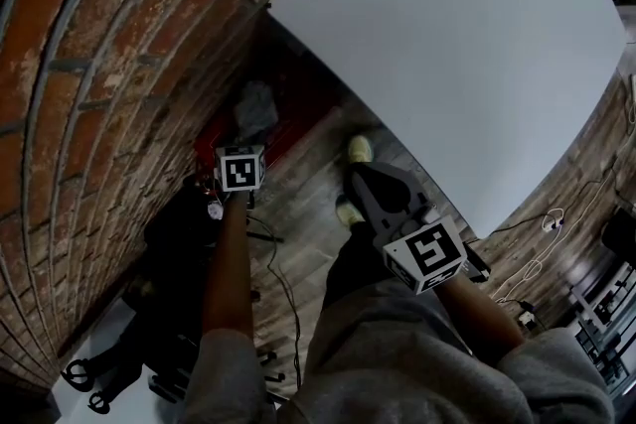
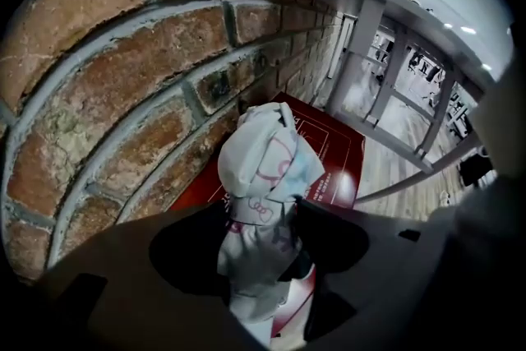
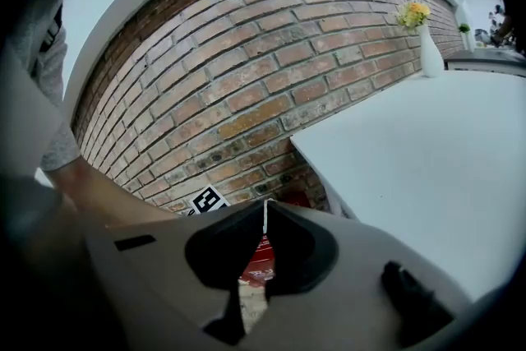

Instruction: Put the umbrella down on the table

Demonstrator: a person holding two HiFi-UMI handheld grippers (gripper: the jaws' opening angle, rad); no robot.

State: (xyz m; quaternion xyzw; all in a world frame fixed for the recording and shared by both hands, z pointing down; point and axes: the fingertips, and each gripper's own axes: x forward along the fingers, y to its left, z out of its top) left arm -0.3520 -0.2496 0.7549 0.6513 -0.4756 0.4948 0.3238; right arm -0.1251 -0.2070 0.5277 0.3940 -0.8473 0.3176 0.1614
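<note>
By brick wall (image 2: 123,53), L gripper (image 2: 261,214) jaws wide round umbrella (image 2: 267,156), base hidden; R gripper (image 3: 265,205) closed, empty.

Umbrella (image 2: 263,177): folded, white fabric with pink and pale-blue print, standing upright on a red mat (image 2: 329,152) beside the brick wall (image 2: 123,70).
Table (image 1: 457,45): white, corner near that wall.

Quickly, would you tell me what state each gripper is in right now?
Left gripper: open, the folded umbrella standing between its jaws.
Right gripper: shut, holding nothing.

Umbrella (image 2: 265,168) of seemingly matt cloth
</note>
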